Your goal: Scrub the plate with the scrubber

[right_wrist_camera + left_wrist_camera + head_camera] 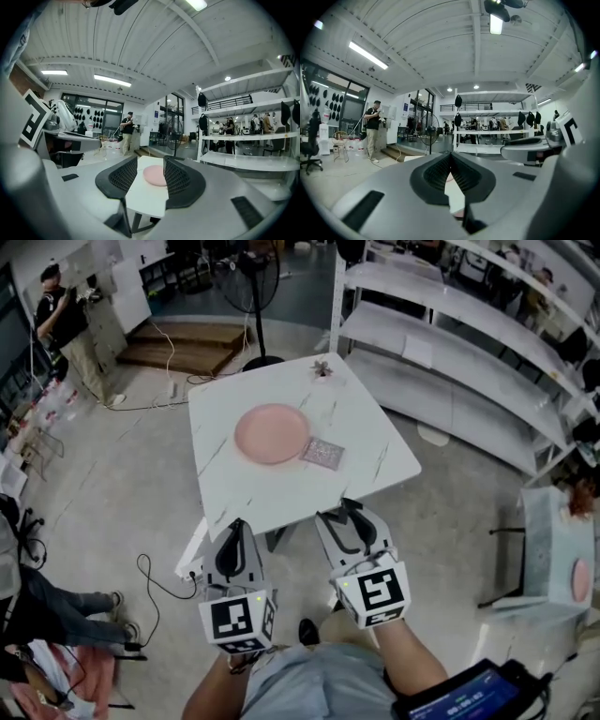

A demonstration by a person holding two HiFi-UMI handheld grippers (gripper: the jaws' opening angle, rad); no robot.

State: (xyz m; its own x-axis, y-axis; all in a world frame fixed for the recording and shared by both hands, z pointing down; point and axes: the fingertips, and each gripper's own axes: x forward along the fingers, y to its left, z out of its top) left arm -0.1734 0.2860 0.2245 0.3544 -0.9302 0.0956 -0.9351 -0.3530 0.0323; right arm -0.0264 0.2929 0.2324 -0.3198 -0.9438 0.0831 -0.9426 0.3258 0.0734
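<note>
While the plate (272, 433) lies on the table (375, 456) with the scrubber (322, 453) at its right edge, the left gripper (236, 524) hangs closed and empty, and the right gripper (348, 512) is partly open on nothing.

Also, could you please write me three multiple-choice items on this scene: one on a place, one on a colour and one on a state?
1. Where does the scrubber lie relative to the plate?
A) on top of it
B) on the table, beside it
C) under it

2. What colour is the plate?
A) blue
B) pink
C) black

3. How do the jaws of the right hand-held gripper stand?
A) apart, with nothing held
B) shut on the scrubber
C) shut on the plate

Answers:
1 B: the head view shows the scrubber flat on the table by the plate's right edge.
2 B: the plate is plainly pink.
3 A: the right gripper view shows an empty gap between the jaws.
</note>
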